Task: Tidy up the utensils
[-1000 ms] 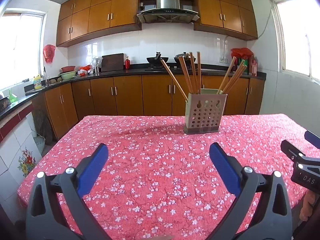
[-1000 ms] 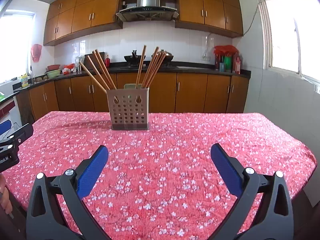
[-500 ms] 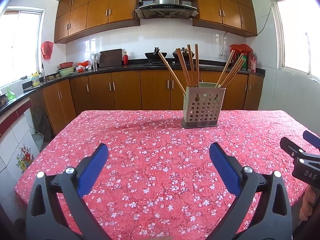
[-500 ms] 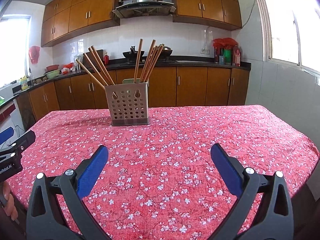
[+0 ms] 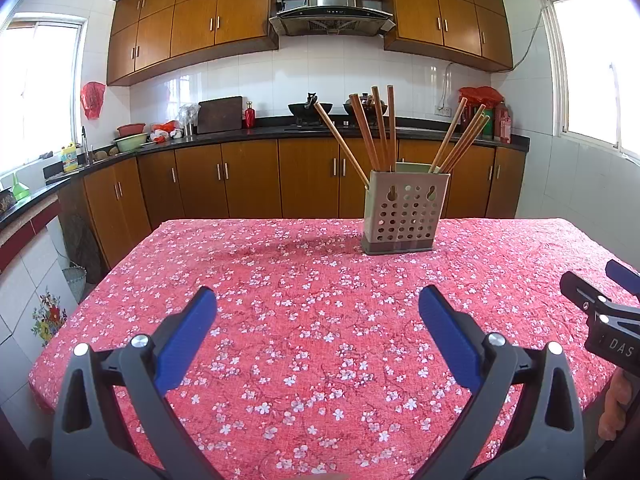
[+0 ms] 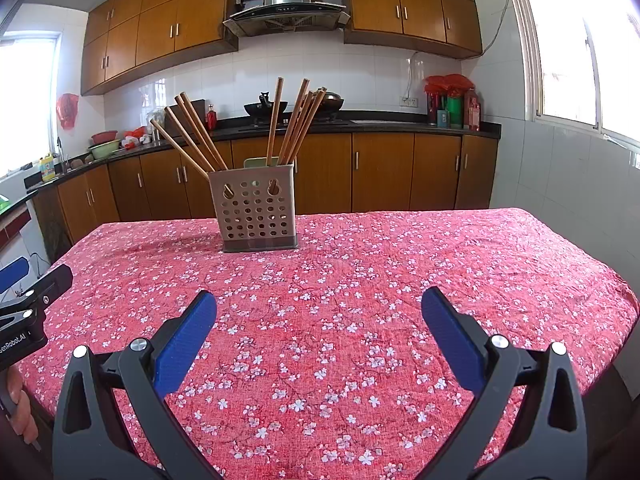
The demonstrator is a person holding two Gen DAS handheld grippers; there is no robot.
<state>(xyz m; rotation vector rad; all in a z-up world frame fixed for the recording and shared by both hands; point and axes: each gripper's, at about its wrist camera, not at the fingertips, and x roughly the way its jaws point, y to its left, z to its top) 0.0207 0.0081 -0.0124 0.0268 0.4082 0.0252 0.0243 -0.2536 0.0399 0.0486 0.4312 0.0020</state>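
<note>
A beige perforated utensil holder (image 5: 404, 212) stands upright on the far middle of the table; it also shows in the right wrist view (image 6: 256, 212). Several wooden chopsticks (image 5: 376, 128) stand in it, leaning left and right; they also show in the right wrist view (image 6: 292, 120). My left gripper (image 5: 318, 308) is open and empty, above the near part of the table. My right gripper (image 6: 319, 312) is open and empty too. Each gripper shows at the edge of the other's view: the right one (image 5: 600, 312) and the left one (image 6: 28, 304).
The table carries a red floral cloth (image 5: 320, 280). Behind it run brown kitchen cabinets (image 5: 240, 180) and a black counter with woks (image 5: 310, 109) and bottles. A basket (image 5: 76, 280) stands on the floor at the left.
Both grippers have drawn back and tilted up a little, so the holder sits higher and farther in both views. The jaws have stayed open.
</note>
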